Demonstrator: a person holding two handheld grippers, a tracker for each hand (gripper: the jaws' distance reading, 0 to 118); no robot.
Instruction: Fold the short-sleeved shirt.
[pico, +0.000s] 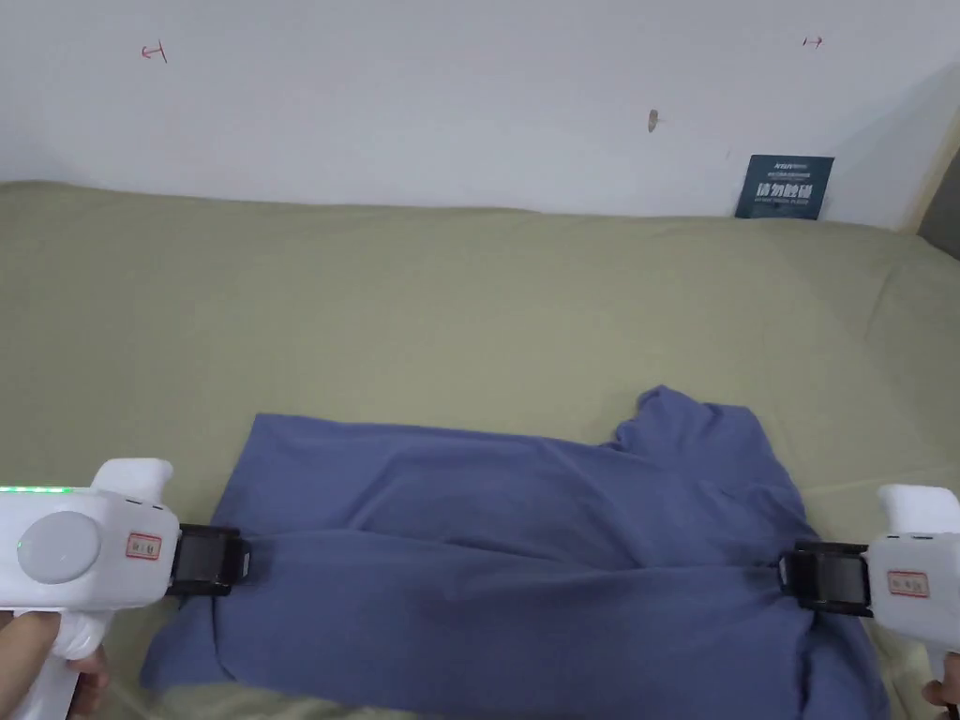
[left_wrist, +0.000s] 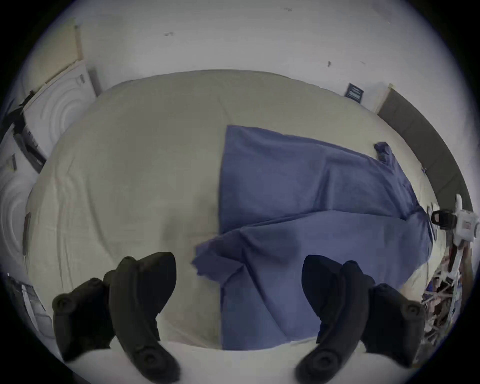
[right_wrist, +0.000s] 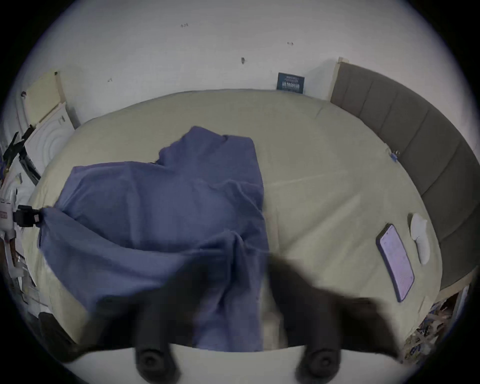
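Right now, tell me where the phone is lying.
In the right gripper view the phone lies flat on the green bed sheet, off to the right of the blue shirt, beside a small white object near the padded headboard.

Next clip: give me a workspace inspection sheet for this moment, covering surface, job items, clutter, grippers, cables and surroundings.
Surface: bed with an olive sheet, lightly creased.
Job's things: blue short-sleeved shirt lying spread, near half wrinkled, one fold ridge across it.
Clutter: phone and a white object lying on the sheet near the headboard.
Grippers: left gripper open at the shirt's edge; right gripper blurred, jaws apart, cloth between them.
Cables: nothing seen.
Surroundings: white wall, dark sign, padded headboard.
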